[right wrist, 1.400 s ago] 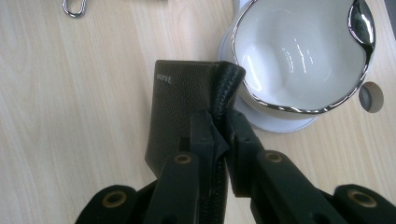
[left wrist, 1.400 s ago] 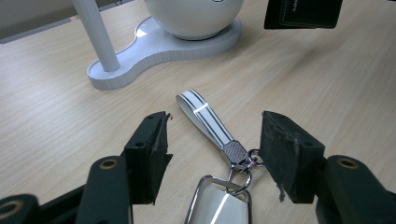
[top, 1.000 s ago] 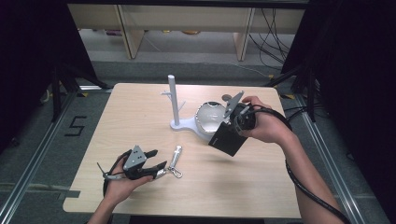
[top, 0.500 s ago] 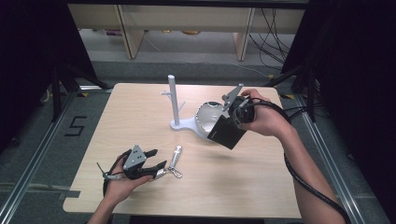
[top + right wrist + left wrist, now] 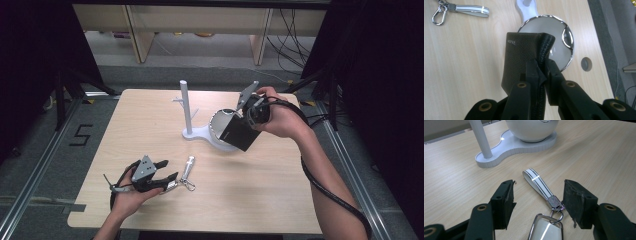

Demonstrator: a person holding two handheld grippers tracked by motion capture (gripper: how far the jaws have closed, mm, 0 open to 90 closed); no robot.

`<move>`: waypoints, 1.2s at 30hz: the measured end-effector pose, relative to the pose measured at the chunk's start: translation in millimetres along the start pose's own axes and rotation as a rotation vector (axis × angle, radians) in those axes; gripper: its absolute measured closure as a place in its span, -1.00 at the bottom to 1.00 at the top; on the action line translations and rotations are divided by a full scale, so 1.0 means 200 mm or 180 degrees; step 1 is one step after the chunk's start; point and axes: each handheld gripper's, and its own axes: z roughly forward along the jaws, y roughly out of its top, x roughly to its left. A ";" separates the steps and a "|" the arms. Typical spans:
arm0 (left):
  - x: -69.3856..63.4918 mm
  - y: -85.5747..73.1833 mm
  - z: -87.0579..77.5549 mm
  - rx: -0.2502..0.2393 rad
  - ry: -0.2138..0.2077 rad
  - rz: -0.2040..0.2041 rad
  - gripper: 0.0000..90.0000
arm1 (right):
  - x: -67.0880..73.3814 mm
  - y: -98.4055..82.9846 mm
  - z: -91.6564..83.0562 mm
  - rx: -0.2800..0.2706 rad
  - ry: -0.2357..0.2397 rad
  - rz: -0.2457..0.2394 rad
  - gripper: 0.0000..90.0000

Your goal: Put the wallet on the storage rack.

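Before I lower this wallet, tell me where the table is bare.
Bare wood lies left of the white stand and along the near right edge of the table. It is crowded around the bowl and by the keychain at the left gripper.

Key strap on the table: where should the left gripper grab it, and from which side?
Judging by its pose, take the key strap at the metal clasp between band and snap hook. It lies flat, lengthwise between the open left gripper fingers, so come down from above and close across the narrow width.
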 end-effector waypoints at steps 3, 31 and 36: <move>0.00 0.00 0.00 -0.0001 -0.0010 -0.0001 -0.08 | -0.02 0.02 0.00 -0.0005 -0.0054 -0.0024 0.86; 0.00 0.00 0.00 -0.0023 -0.0016 -0.0017 -0.08 | -0.17 0.15 0.18 0.0109 -0.0267 -0.0203 0.85; 0.00 0.00 0.00 -0.0001 -0.0012 -0.0003 -0.08 | -0.18 0.14 0.24 0.0111 -0.0185 -0.0195 0.84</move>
